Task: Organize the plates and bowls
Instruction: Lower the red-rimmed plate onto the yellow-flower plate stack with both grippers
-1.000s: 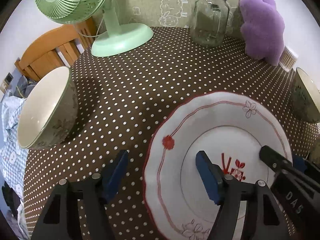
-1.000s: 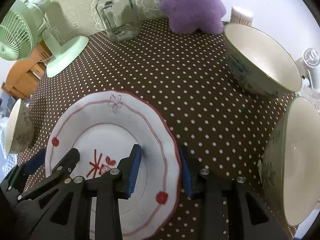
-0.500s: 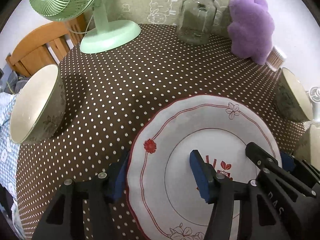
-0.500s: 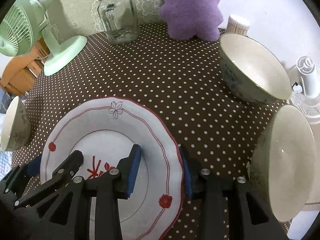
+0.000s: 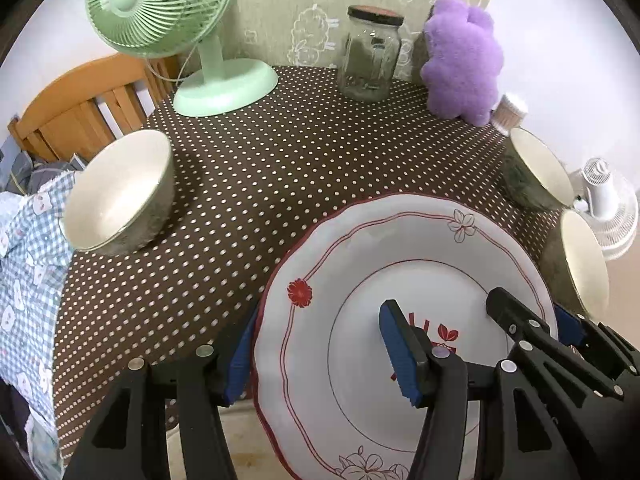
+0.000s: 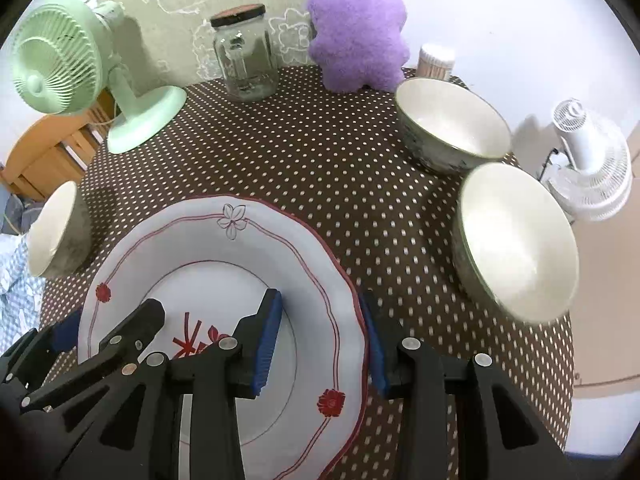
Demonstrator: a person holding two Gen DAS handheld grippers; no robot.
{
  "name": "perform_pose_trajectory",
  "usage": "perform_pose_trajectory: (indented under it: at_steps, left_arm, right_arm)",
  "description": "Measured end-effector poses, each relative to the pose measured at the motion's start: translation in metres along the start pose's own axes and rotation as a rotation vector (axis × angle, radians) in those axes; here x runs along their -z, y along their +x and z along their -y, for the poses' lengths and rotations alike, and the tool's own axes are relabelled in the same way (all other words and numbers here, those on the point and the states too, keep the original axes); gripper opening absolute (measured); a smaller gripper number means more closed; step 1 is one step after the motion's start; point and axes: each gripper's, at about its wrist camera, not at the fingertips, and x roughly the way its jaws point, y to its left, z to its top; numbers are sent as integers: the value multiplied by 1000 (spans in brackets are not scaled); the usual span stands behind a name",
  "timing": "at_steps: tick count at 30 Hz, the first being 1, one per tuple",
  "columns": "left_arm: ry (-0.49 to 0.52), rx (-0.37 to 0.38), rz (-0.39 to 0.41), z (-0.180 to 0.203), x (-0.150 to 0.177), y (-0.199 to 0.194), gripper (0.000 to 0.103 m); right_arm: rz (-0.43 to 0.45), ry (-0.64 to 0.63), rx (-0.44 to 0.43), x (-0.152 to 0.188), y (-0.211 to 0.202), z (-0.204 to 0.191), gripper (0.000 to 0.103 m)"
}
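Note:
A white plate (image 5: 400,240) (image 6: 192,248) with red trim and flower marks hangs above the near part of the brown dotted table (image 5: 280,160). My left gripper (image 5: 316,354) is shut on its left rim, one blue pad over the plate and one under it. On the opposite rim my right gripper (image 6: 320,344) is shut in the same way. Three pale bowls stand on the table: one at the left edge (image 5: 120,196) (image 6: 52,228) and two at the right (image 6: 452,124) (image 6: 516,236).
At the back stand a green fan (image 5: 168,8), a glass jar (image 5: 372,52), a purple plush toy (image 5: 464,64) and a toothpick holder (image 5: 510,110). A white fan (image 6: 588,160) sits beyond the right edge. A wooden chair (image 5: 80,112) and checked cloth (image 5: 24,260) lie left.
The left jaws closed onto the plate's left rim. Both grippers then rose with the plate, and the table and bowls now look farther away.

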Motion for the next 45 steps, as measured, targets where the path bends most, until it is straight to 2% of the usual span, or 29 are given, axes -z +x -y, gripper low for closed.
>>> perform_pose_trajectory:
  at_steps: [10, 18, 25, 33, 40, 45]
  left_arm:
    - [-11, 29, 6, -31, 48, -40, 59]
    - [-11, 22, -17, -53, 87, -47, 59]
    - [-11, 33, -50, -64, 115, -48, 59]
    - [17, 25, -17, -62, 129, -53, 58]
    - [84, -36, 17, -52, 138, -51, 56]
    - [76, -42, 31, -50, 137, -50, 56]
  right_arm:
    - [-6, 13, 18, 55, -38, -23, 42]
    - [-45, 8, 21, 108, -45, -46, 42]
    - [-59, 3, 34, 133, -47, -55, 42]
    - [-62, 15, 47, 151, -49, -54, 42]
    - [-70, 41, 46, 158, -45, -50, 43]
    - [-63, 39, 48, 158, -45, -51, 43]
